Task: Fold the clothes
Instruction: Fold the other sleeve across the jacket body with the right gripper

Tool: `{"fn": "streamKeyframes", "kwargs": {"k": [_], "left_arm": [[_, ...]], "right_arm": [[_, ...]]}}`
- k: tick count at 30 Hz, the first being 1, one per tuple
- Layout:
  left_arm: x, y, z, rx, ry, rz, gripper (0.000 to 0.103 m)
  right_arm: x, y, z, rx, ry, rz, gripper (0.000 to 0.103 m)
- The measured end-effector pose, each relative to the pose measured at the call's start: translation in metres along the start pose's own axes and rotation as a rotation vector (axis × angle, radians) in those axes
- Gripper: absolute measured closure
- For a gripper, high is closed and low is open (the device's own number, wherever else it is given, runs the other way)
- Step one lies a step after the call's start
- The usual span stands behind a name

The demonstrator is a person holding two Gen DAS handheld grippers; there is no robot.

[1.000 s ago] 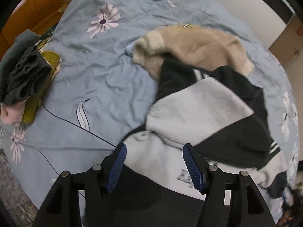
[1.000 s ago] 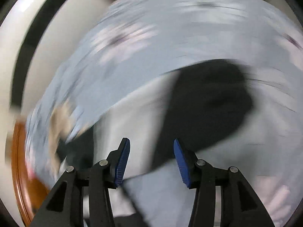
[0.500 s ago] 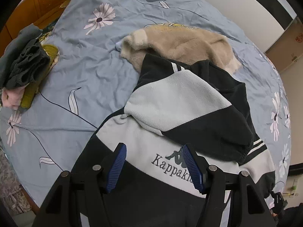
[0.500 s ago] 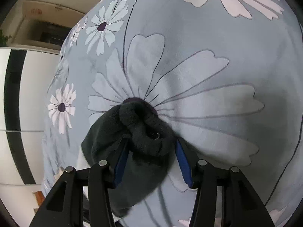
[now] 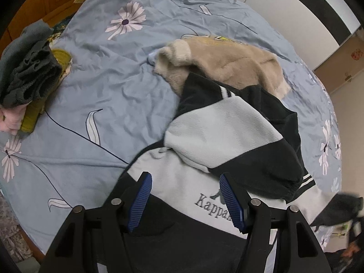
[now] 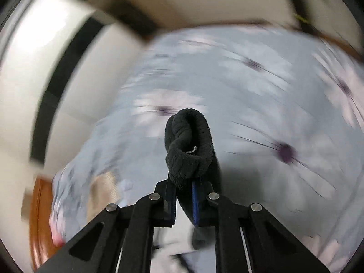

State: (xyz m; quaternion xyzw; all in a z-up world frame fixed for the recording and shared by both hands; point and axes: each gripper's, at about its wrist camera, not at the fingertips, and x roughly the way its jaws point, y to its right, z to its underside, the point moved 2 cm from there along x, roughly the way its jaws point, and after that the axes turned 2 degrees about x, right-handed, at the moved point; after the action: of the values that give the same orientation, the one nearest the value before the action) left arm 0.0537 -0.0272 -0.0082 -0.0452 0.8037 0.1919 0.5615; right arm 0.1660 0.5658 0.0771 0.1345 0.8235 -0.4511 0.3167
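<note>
Kappa sweatshirt (image 5: 218, 136), black and grey, sprawls on the floral bedsheet (image 5: 95, 95) under my left gripper (image 5: 185, 201), whose fingers gape wide around nothing. At 12 o'clock a beige fleece (image 5: 232, 61) lies partly beneath it; clothes pile (image 5: 27, 72) at 10. Only the blurred right view shows my right gripper (image 6: 184, 195) pinching the black cuff (image 6: 188, 145).

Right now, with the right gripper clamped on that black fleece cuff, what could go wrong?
1. The right gripper pinches only the rolled black fleece cuff; its blurred view suggests fast motion, so the cuff may slip.
2. The black-and-grey fleece sweatshirt overlaps the beige furry garment, which could get dragged.
3. The open left gripper holds nothing, so the sweatshirt could bunch.
</note>
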Motion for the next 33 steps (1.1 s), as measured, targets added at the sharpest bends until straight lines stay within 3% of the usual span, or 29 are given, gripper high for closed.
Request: {"fn": "streamKeyframes", "kwargs": {"k": [5,8,14,16,19,23,27,29,33], "left_arm": [[-0.006,-0.037,-0.010,-0.051,0.003,0.039,0.037],[-0.012,-0.061,-0.018,-0.074,0.013,0.059,0.037],[-0.018,-0.107,-0.031,-0.097,0.031,0.069,0.037],[-0.016,-0.123,-0.033,-0.112,0.025,0.067,0.037],[-0.010,-0.144,-0.034,-0.142,0.005,0.064,0.037],[0.000,-0.157,-0.038,-0.138,-0.020,0.062,0.037],[0.013,-0.152,-0.047,-0.114,-0.043,0.095,0.037],[0.023,-0.140,-0.053,-0.102,-0.060,0.136,0.037],[0.046,-0.096,-0.062,-0.035,-0.103,0.238,0.037]], "right_arm": [[0.009,-0.151,0.029,-0.285,-0.039,-0.185,0.092],[0.031,-0.221,0.081,-0.394,-0.109,-0.241,0.092],[0.093,-0.306,0.201,-0.517,-0.297,-0.320,0.092],[0.114,-0.314,0.247,-0.572,-0.365,-0.299,0.092],[0.160,-0.318,0.316,-0.697,-0.458,-0.193,0.092],[0.215,-0.291,0.370,-0.748,-0.559,-0.043,0.092],[0.240,-0.274,0.393,-0.773,-0.624,0.025,0.081],[0.236,-0.272,0.394,-0.770,-0.652,-0.007,0.065],[0.206,-0.265,0.363,-0.720,-0.630,-0.070,0.060]]}}
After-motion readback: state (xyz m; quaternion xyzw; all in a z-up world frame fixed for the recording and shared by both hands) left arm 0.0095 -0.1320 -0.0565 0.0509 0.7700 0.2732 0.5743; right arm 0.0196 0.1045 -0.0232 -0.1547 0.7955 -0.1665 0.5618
